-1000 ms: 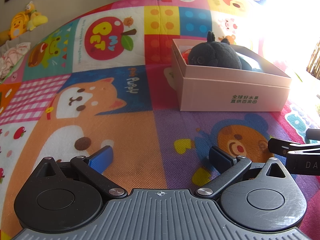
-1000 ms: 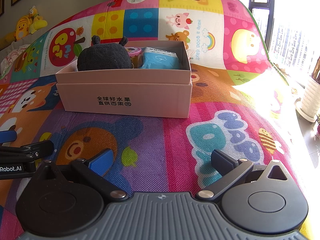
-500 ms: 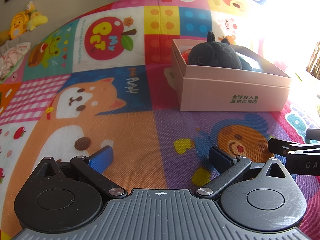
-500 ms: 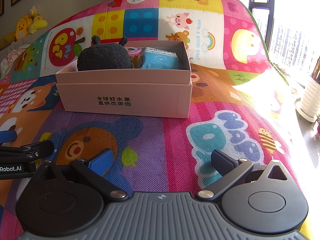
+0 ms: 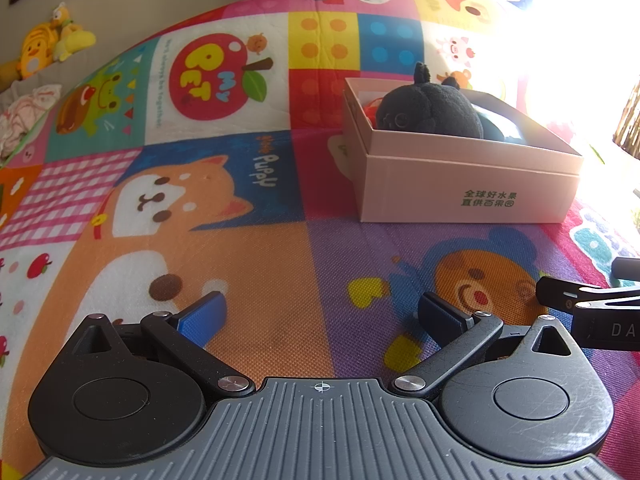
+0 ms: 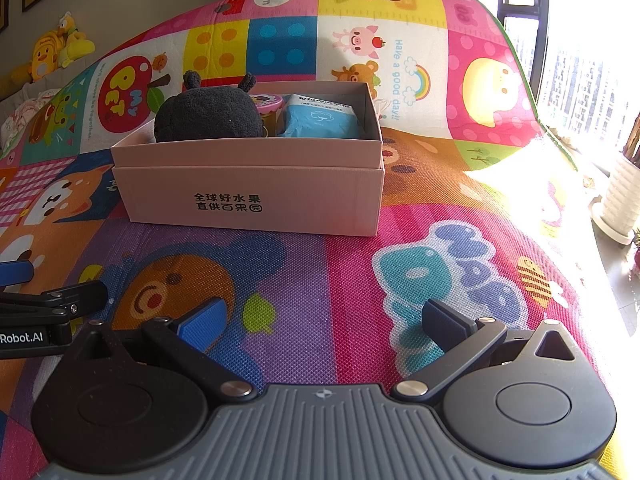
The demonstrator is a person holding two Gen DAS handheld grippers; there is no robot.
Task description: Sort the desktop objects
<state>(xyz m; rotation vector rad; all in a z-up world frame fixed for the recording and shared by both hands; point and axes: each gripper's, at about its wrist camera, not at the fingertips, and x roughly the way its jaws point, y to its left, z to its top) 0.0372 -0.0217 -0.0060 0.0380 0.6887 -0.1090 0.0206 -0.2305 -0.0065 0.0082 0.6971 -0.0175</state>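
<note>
A pink cardboard box stands on the colourful play mat. Inside it sit a dark plush toy, a pink-lidded jar and a blue tissue pack. My left gripper is open and empty, low over the mat, with the box ahead to its right. My right gripper is open and empty too, with the box ahead to its left. Each gripper shows at the edge of the other's view: the right one and the left one.
The play mat spreads all around the box. Yellow plush toys and a bundle of cloth lie along the far left wall. A white plant pot stands by the sunlit window on the right.
</note>
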